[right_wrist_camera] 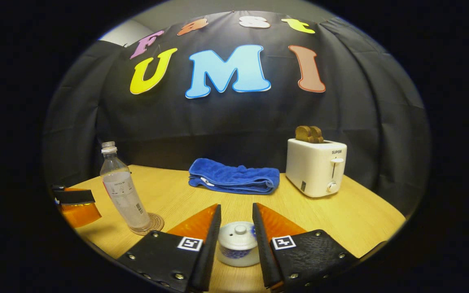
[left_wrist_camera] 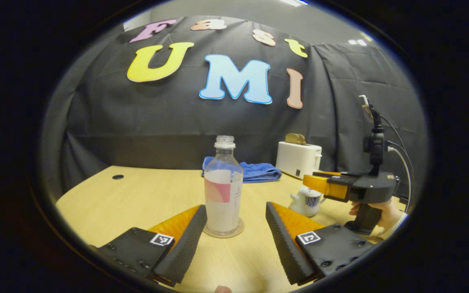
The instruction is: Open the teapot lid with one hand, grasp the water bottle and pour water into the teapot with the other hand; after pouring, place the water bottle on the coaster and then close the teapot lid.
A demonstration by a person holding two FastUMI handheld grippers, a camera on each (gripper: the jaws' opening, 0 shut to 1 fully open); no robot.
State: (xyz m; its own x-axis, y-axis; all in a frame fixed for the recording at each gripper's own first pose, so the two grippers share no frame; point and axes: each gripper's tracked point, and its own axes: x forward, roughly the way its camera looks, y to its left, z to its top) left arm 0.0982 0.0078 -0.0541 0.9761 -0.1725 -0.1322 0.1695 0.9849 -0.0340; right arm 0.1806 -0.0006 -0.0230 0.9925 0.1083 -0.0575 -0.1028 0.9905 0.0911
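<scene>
**Bottle on the coaster, lid on the teapot, both grippers released**

The water bottle (left_wrist_camera: 223, 187) stands upright and uncapped at the centre of the left gripper view, seated on the round coaster (left_wrist_camera: 238, 231). It is clear plastic with a label band, and clear water fills it to about its shoulder. In the right gripper view the same bottle shows at the left of the frame, appearing to lean under the fisheye, its base on the coaster.

The teapot (right_wrist_camera: 238, 244), white with blue patterning, sits at the bottom centre of the right gripper view with its lid (right_wrist_camera: 238, 235) in place, knob up. What is inside it cannot be seen.

The left gripper (left_wrist_camera: 234, 221) is spread wide, its fingers flanking the bottle's lower half; the left one looks very close to the bottle, and whether it touches cannot be told. The right gripper (right_wrist_camera: 236, 226) is also released, its fingers straddling the teapot lid with a small gap on each side. In the left gripper view that gripper appears at the right, held by a hand (left_wrist_camera: 383, 211) above the teapot.

Farther back on the wooden tabletop (right_wrist_camera: 360, 219) lie a folded blue towel (right_wrist_camera: 234, 177) at the centre and a white toaster (right_wrist_camera: 316, 167) holding toast at the right, both well apart from bottle and teapot.
</scene>
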